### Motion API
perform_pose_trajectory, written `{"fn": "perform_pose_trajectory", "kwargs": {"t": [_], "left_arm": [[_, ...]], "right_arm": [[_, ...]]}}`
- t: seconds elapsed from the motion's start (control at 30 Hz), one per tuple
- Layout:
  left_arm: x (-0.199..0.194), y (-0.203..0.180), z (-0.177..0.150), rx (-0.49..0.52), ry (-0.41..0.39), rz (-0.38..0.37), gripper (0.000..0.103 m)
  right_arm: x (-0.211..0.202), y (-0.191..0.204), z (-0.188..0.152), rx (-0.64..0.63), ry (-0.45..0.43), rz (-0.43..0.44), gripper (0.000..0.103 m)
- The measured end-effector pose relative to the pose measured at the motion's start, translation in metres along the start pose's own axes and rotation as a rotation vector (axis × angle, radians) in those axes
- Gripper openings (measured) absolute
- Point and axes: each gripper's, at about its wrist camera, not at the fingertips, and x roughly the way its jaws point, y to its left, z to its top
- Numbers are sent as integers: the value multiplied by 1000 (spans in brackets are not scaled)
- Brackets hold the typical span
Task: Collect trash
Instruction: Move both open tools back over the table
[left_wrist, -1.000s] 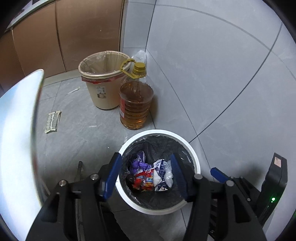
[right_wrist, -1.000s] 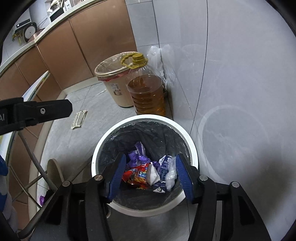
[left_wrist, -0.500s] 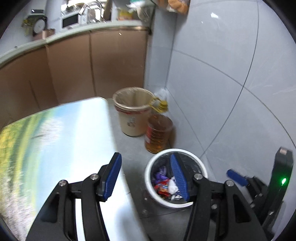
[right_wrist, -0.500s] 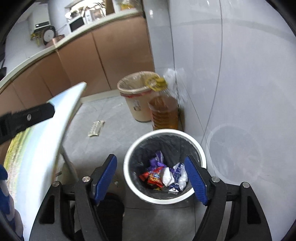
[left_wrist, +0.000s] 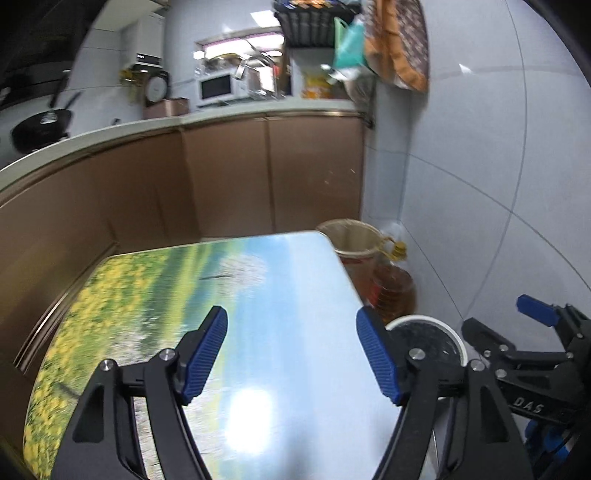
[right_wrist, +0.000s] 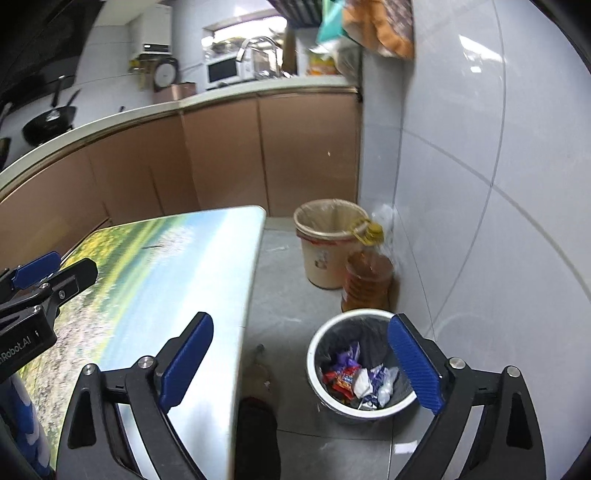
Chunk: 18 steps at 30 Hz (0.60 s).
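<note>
From over the left gripper (left_wrist: 291, 350) much of the white trash bin (left_wrist: 448, 332) is cut off by the printed surface (left_wrist: 258, 295) and the right finger, so only a slice of its rim and dark liner shows; the far counter clutter is blurred and hard to read. The right gripper (right_wrist: 301, 360) looks down on that bin (right_wrist: 321, 387) on the grey floor, where the wrappers (right_wrist: 360, 380) lie inside, red, purple and white, heaped at the bottom. Both grippers have their blue fingers spread wide with nothing between them. The surface carries a landscape print of yellow flowers and sky, with a bright glare near its close end. Behind the bin, against the tiled wall, stands an oil jug (right_wrist: 367, 280) with a yellow cap, just beside a beige bin (right_wrist: 325, 243) lined with clear plastic. Brown cabinets (right_wrist: 221, 155) run under a pale countertop, where a microwave (right_wrist: 225, 72) and a dark wok (right_wrist: 50, 123) sit.
</note>
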Motion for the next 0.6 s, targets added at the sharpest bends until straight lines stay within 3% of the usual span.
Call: {"fn": "perform_pose_trajectory", "kwargs": {"t": [0.17,0.6], "left_arm": [[-28,29,-3,-33,-47,52,75],[-72,64,-14,-84,-116,146,81]], "right_arm": [[-25,21,6,-47,-51,-1,103],[-73,48,12,-97,-132,-13,103]]}}
